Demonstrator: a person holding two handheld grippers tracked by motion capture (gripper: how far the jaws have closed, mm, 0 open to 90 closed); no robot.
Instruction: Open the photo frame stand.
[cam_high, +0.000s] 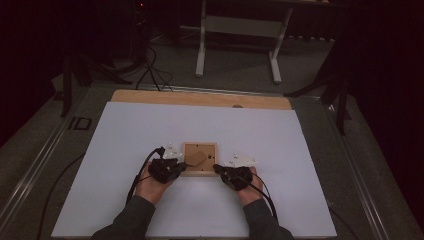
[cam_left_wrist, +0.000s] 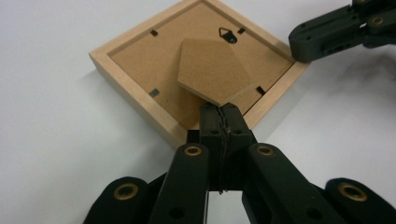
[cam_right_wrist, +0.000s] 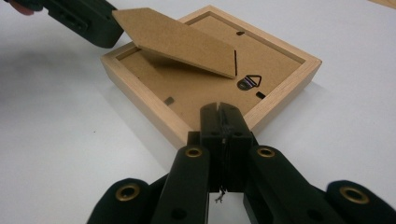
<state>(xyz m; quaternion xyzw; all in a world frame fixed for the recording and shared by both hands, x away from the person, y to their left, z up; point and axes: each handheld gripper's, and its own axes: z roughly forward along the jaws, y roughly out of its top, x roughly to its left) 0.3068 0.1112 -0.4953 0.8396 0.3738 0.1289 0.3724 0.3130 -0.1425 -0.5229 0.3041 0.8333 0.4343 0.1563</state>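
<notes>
Where it lies: face down on the white counter (cam_high: 150, 135), the wooden picture frame (cam_high: 199, 159) sits at the centre of the high view, just above the two hands.
Frame back: brown backing board (cam_left_wrist: 140, 60) set inside the pale wood rim, with small dark tabs near the edges and a metal hanger (cam_left_wrist: 227, 34) toward the upper middle of the left gripper view.
Easel stand: a pointed brown flap (cam_left_wrist: 214, 70) on the backing, tilted up off the board; in the right gripper view it slants across the upper left (cam_right_wrist: 175, 39).
Left tool: (cam_left_wrist: 218, 108) at the lower centre of its own view, jaws together, tips meeting the pointed end of the stand at the frame's near corner; whether they pinch it I cannot tell. In the high view it is at the frame's left edge (cam_high: 181, 166).
Right tool: (cam_right_wrist: 219, 107) jaws pressed together at the lower centre of its view, tips resting on the frame's near corner rim; in the high view it is at the frame's lower right corner (cam_high: 218, 169).
Hands: left hand (cam_high: 150, 185) and right hand (cam_high: 248, 186) enter from the bottom of the high view, in dark sleeves.
Cables: black leads trail from both tools toward the lower frame.
</notes>
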